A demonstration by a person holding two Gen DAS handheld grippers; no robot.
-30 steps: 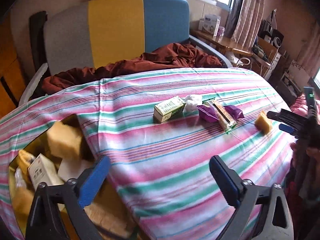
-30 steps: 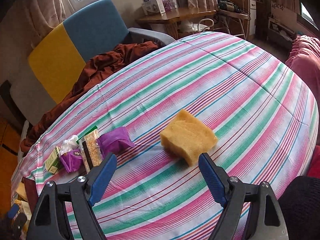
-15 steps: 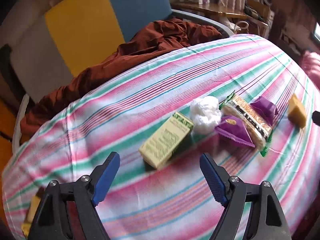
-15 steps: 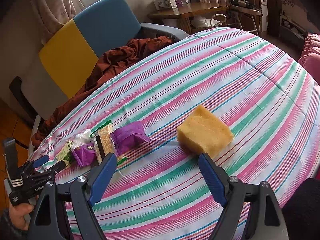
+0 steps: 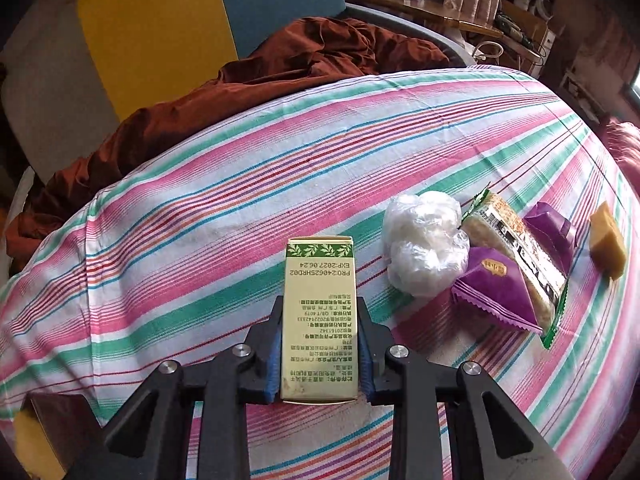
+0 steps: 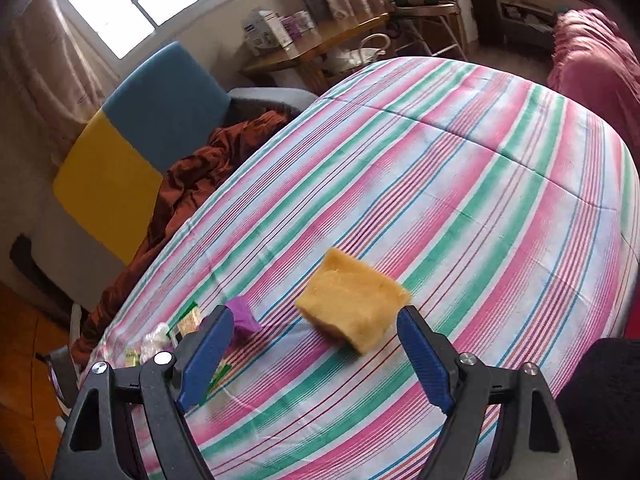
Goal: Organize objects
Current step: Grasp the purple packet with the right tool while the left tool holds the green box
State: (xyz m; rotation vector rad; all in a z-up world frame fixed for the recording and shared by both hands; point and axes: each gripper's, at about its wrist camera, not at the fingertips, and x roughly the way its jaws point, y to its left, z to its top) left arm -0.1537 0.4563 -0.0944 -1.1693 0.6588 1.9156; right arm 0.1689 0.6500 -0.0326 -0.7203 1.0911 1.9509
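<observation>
My left gripper is shut on a gold-green carton that lies lengthways between the jaws on the striped bedcover. To its right lie a white crumpled plastic bag, a purple sachet, a clear snack pack, a second purple sachet and a yellow sponge. My right gripper is open, with the yellow sponge just beyond its tips. A purple sachet lies to the left of the left finger.
A corner of a brown box with yellow contents shows at the lower left. A blue-yellow-grey chair with a rust-brown cloth stands beyond the bed. A wooden desk and a pink cover are further off.
My left gripper moved forward onto the carton and shut on it. My right gripper tilted and drew a little closer to the sponge, staying open.
</observation>
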